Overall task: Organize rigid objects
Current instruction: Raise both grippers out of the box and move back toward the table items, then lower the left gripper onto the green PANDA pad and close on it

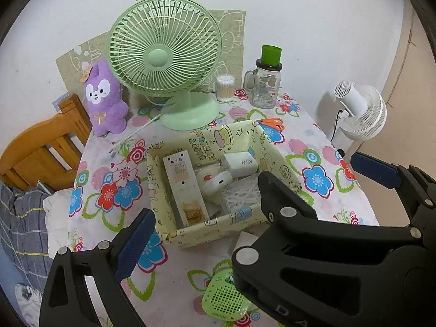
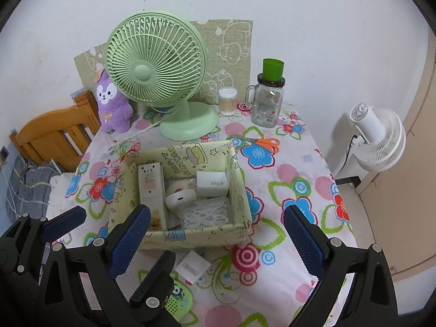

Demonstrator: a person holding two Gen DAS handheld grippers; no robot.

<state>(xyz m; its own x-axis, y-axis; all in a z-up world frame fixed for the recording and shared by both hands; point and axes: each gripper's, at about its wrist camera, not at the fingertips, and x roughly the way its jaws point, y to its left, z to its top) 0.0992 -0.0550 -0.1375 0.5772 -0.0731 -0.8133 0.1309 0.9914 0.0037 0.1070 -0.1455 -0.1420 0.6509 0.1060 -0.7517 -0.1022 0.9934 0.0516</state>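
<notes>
A pale yellow cartoon-print box (image 2: pixel 190 235) sits mid-table and holds a long white remote (image 2: pixel 151 188), a white charger (image 2: pixel 212 184), a round white device (image 2: pixel 179 197) and a bag of white ties (image 2: pixel 205 215). The box also shows in the left wrist view (image 1: pixel 215 224). In front of it lie a small white adapter (image 2: pixel 192 268) and a green speaker (image 1: pixel 224 299), which also shows in the right wrist view (image 2: pixel 178 303). My right gripper (image 2: pixel 216 241) is open and empty over the box's near wall. My left gripper (image 1: pixel 207 242) is open and empty near the box front.
A green desk fan (image 2: pixel 156 77), a purple plush (image 2: pixel 113 106), a cotton swab jar (image 2: pixel 227 100), a glass mug jar with a green cup (image 2: pixel 268 100) and orange scissors (image 2: pixel 263 144) stand behind the box. A wooden chair (image 2: pixel 54 133) is at left, a white fan (image 2: pixel 377 141) at right.
</notes>
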